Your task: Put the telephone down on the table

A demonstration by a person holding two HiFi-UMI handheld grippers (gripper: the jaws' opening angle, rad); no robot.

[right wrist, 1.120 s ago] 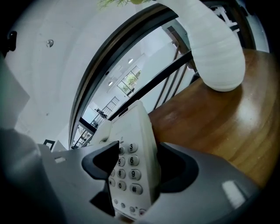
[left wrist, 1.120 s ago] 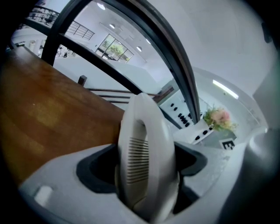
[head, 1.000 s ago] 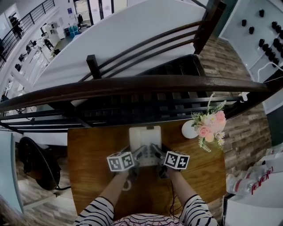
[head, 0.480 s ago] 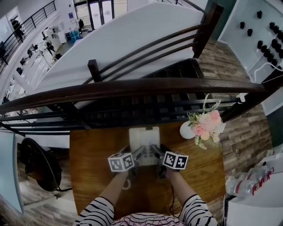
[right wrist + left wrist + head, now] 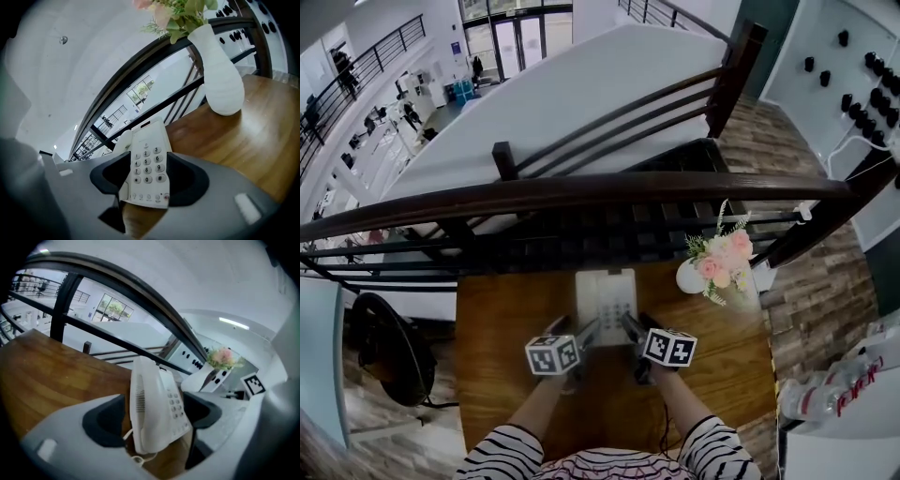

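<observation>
— White telephone (image 5: pixel 606 295): location?
— Flat on tabletop (image 5: pixel 497 319), mid far edge; long axis near-to-far, just ahead of both tongs, equally near.
— Tongs?
— Left gripper (image 5: pixel 587 333): spread, empty. Right gripper (image 5: pixel 631 330): spread, jaws just narrowed slightly, pads clear of telephone.

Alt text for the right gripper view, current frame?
A white push-button telephone lies on a wooden table, framed between the right gripper's two dark jaws, which stand apart, have just been closing slightly and do not press it. A white vase of pink flowers stands on the table at upper right.
</observation>
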